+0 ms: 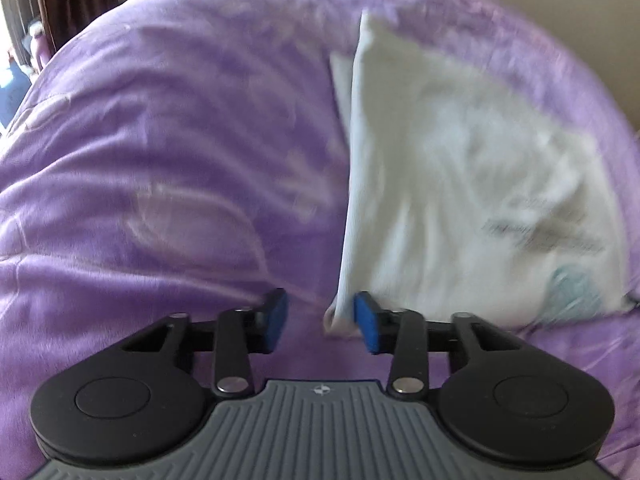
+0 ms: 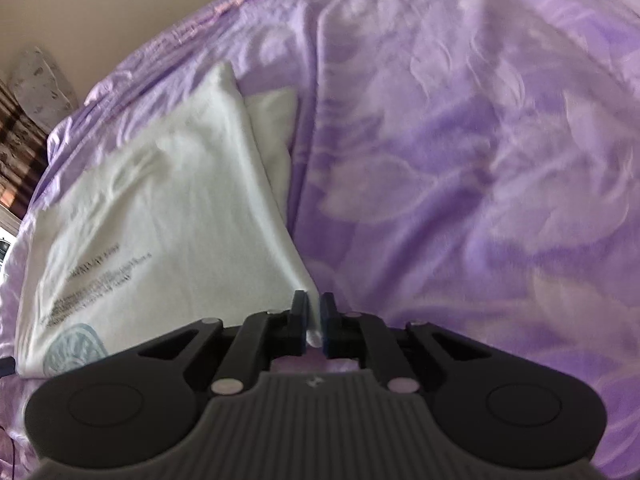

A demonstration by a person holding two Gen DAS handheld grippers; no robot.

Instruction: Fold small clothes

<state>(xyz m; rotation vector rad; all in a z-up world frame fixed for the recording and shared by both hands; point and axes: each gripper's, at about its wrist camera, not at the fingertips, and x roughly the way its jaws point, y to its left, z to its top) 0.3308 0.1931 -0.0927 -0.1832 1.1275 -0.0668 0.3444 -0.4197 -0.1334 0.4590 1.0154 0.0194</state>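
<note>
A: Where is the garment?

B: The white T-shirt (image 2: 160, 208) lies flat on the purple blanket (image 2: 460, 160), already folded narrower, with one sleeve (image 2: 274, 120) peeking out along its far folded edge. Printed dark text and a round teal emblem (image 2: 74, 346) sit near its hem end.

A: And the right gripper?

B: The right gripper (image 2: 315, 318) has its jaws pinched together on the shirt's near corner; a strip of white cloth shows squeezed between the two pads.

A: The left one?

B: The left gripper (image 1: 322, 322) stands partly open. In its view the T-shirt (image 1: 460, 184) spreads to the right over the blanket (image 1: 160, 160), and the shirt's other near corner hangs down just against the inner face of the right-hand blue pad (image 1: 366, 324). The left-hand pad is well clear of the cloth, with purple blanket showing in the gap, so nothing is clamped there.

A: Anything else around the shirt?

B: Only blanket on all sides; that view is motion-blurred.
</note>
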